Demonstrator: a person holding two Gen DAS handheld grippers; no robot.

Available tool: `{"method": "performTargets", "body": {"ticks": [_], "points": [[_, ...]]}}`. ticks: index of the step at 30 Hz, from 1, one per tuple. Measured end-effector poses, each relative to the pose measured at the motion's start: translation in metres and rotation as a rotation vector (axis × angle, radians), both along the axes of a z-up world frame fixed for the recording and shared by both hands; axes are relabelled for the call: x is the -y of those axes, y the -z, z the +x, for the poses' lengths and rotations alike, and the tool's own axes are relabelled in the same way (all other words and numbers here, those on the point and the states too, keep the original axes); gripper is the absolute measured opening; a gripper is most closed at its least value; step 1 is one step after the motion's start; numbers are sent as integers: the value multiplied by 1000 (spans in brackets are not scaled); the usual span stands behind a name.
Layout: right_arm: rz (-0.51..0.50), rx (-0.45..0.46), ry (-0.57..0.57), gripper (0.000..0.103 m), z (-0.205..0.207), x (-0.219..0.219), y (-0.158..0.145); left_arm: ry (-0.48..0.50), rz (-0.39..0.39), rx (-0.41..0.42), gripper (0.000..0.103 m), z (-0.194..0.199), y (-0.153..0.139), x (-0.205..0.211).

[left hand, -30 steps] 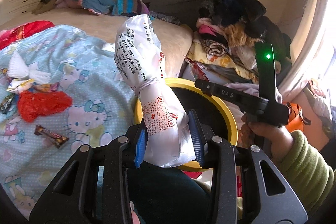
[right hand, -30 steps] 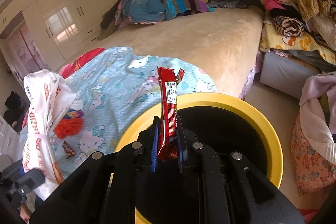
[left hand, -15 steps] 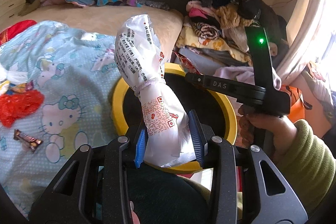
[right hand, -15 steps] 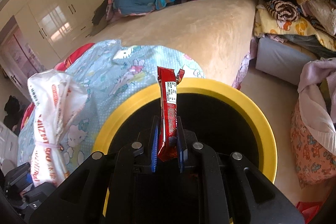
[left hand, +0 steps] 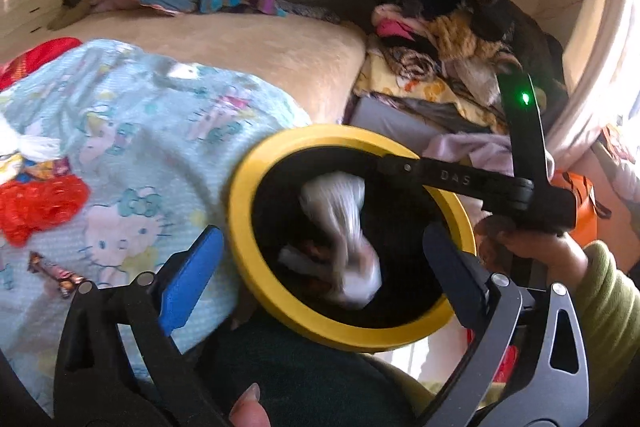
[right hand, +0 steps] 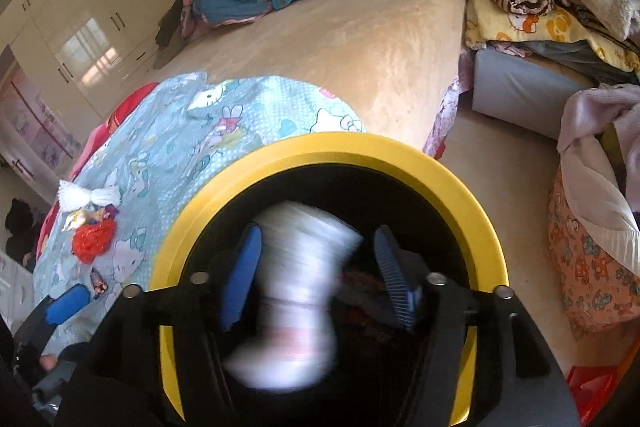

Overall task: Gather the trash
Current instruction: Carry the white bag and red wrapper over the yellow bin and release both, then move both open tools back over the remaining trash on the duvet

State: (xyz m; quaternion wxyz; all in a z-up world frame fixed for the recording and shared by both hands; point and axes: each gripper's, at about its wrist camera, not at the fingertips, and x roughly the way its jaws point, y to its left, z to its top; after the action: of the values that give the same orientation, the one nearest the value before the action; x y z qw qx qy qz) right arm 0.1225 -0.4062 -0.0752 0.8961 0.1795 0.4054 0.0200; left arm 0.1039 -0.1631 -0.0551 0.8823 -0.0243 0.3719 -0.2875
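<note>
The black bin with a yellow rim (left hand: 240, 219) stands against the bed. A white printed plastic bag (left hand: 340, 239) is a blur inside it, dropping free. My left gripper (left hand: 320, 277) hangs over the bin's near rim, jaws opening wide, with nothing between the pads. My right gripper (right hand: 316, 277) is over the bin mouth (right hand: 328, 151), jaws opening. The white bag (right hand: 296, 299) falls past beneath its fingers, and neither pad touches it. The red wrapper is no longer between its pads. A red crumpled net (left hand: 40, 203) and a brown candy bar wrapper (left hand: 56, 273) lie on the blue cartoon blanket (left hand: 140, 147).
A white tissue (right hand: 88, 197) and colourful wrappers (right hand: 86, 217) lie on the blanket's left part. Piled clothes (left hand: 440, 39) rise behind the bin. A hand in a green sleeve (left hand: 600, 291) holds the right gripper's frame (left hand: 460, 181). Beige floor (right hand: 500, 179) lies right of the bin.
Both grippers opened. The white bag left the left jaws and is falling into the bin. The red wrapper is gone from the right jaws. Both hands moved over the bin and lower.
</note>
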Motion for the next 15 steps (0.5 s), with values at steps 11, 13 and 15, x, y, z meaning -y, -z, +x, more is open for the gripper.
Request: {"method": "performTargets", "body": {"ticks": [11,13,15], "points": [[-15,116,-45,69,-5,-32,-33,-151,-24,70,92,-7,-25,-44],[-18,132,-56,70,-6,-38,-39,-173,-27,87,92,-8,-29,-52],[-20,151,-76,70,-8,-47,-45,-194,-29,106,92,-10,-34,-60]]}}
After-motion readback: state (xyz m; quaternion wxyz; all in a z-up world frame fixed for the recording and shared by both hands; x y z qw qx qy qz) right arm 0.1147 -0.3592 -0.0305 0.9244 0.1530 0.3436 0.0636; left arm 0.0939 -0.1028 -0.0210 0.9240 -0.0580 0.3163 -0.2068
